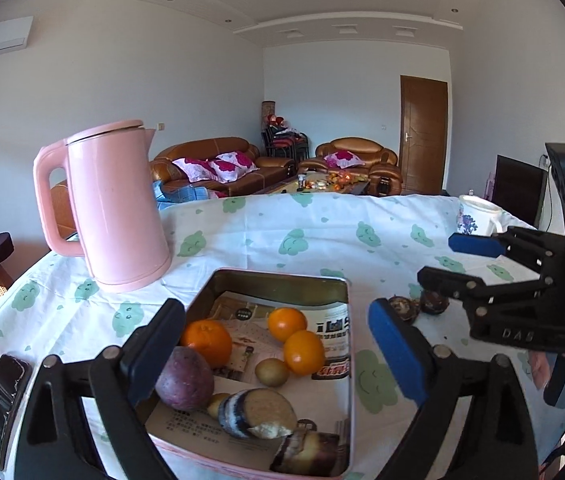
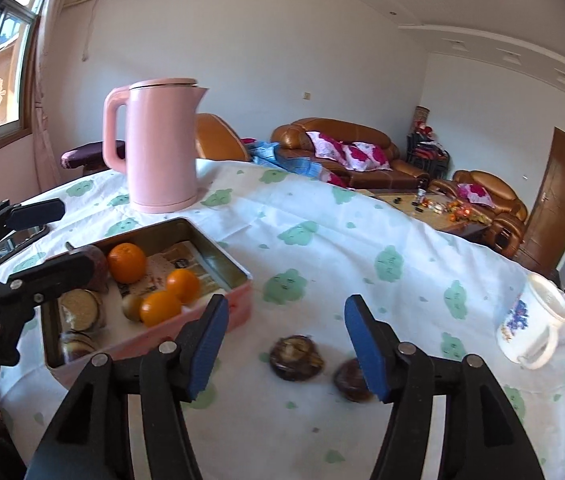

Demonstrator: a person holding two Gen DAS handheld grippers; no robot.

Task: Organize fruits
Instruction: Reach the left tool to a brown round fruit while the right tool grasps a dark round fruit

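A metal tin (image 1: 278, 276) (image 2: 218, 250) lined with paper holds three oranges (image 1: 287, 323) (image 2: 126, 262), a purple fruit (image 1: 185, 380), small brown-green fruits (image 1: 271, 372) and cut striped pieces (image 1: 256, 412). Two dark round fruits (image 2: 293, 358) (image 1: 404, 307) lie on the cloth right of the tin. My left gripper (image 1: 278, 364) is open and empty over the tin's near end. My right gripper (image 2: 284, 344) is open and empty just above the two dark fruits; it also shows in the left wrist view (image 1: 448, 258).
A pink kettle (image 1: 116, 208) (image 2: 160, 146) stands behind the tin. A white flowered mug (image 2: 534, 326) (image 1: 476, 216) sits at the table's right edge. A phone (image 1: 0, 398) lies at the left edge. The table has a cloud-print cloth (image 2: 362, 248).
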